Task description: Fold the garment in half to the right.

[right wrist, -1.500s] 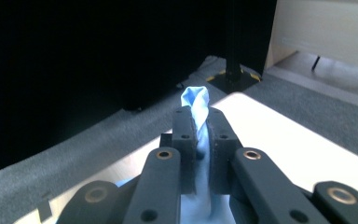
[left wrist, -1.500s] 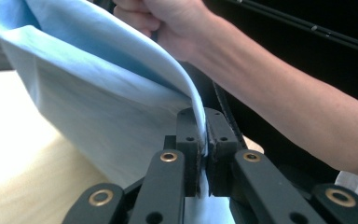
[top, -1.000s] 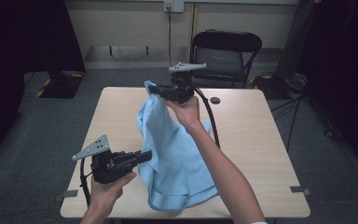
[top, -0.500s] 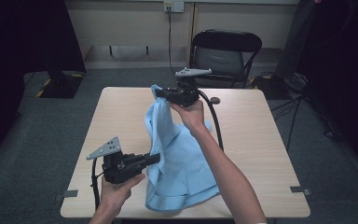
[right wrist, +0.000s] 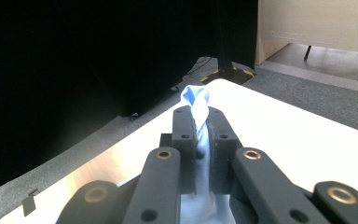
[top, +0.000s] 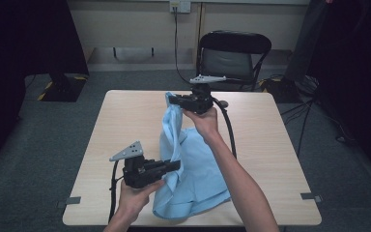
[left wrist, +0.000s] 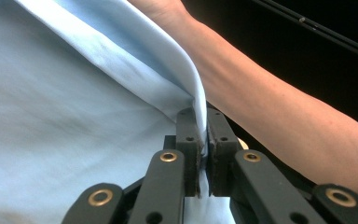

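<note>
High view: left tool (top: 176, 166) and right tool (top: 172, 99) both clamped on blue cloth (top: 193, 164), raised above bench (top: 125, 121); no readable writing.

We are looking at a pale wooden table (top: 125, 125) with rounded corners, standing on grey carpet (top: 43, 140). Lying on its top is a light blue cloth (top: 198, 179), its lower part resting on the near middle of the surface and reaching almost to the near edge (the upper part is rising off the wood). A small dark round thing (top: 223, 103) is sitting near the far edge; what it is we cannot tell. Strips of tape (top: 72, 200) are marking the carpet at the near corners.
</note>
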